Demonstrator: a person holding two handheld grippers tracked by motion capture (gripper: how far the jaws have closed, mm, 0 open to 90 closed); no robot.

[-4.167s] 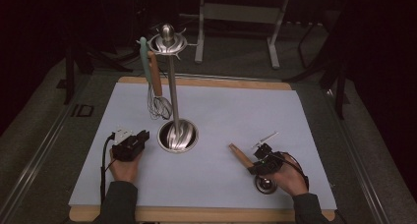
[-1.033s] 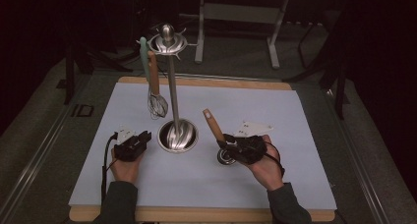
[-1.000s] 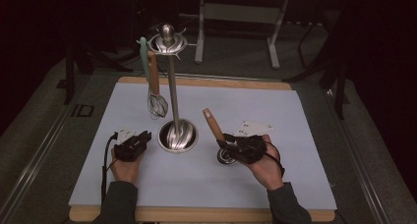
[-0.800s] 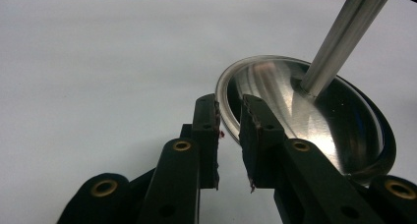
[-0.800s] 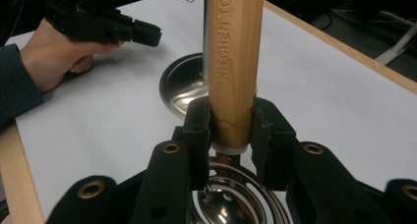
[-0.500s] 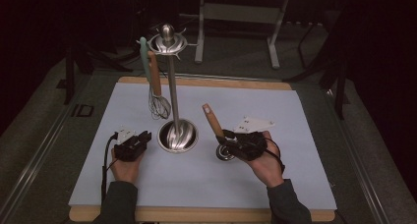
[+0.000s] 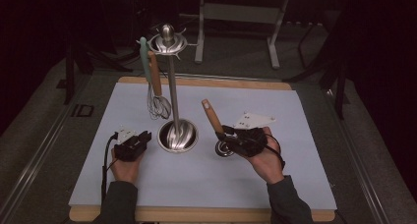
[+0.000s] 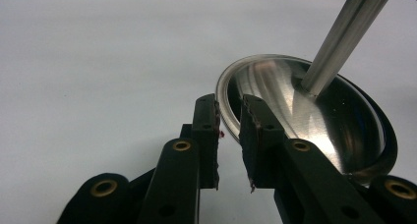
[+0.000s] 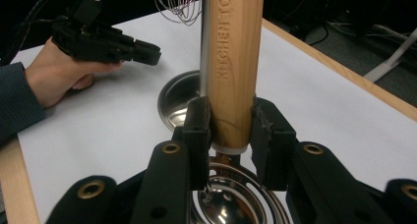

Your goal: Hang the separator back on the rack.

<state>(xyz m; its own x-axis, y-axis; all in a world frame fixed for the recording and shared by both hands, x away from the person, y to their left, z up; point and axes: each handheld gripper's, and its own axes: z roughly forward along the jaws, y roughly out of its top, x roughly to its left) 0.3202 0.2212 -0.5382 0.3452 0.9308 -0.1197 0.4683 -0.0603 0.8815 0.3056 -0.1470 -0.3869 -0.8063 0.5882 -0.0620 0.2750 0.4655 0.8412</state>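
Ladle [image 9: 231,67]: wooden handle stamped "KITCHEN TOO…", rest cut off; bowl on the mat [image 7: 295,184] beside the rack's base [image 7: 178,134], mid-mat.
Right gripper [image 9: 231,128]: jaws clamped on the handle.
Left gripper [image 8: 230,130]: jaws narrowly parted, nothing between, by the base's rim.

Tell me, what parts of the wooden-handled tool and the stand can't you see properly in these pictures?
- Tool's metal head: right gripper view, the jaws cover most of it, the bottom edge cuts it.
- Wooden handle: right gripper view, top edge cuts off its end and lettering.
- Stand's pole: left gripper view, cut off by the top edge.
- Teal utensil: high view, the whisk's handle hides its lower end.
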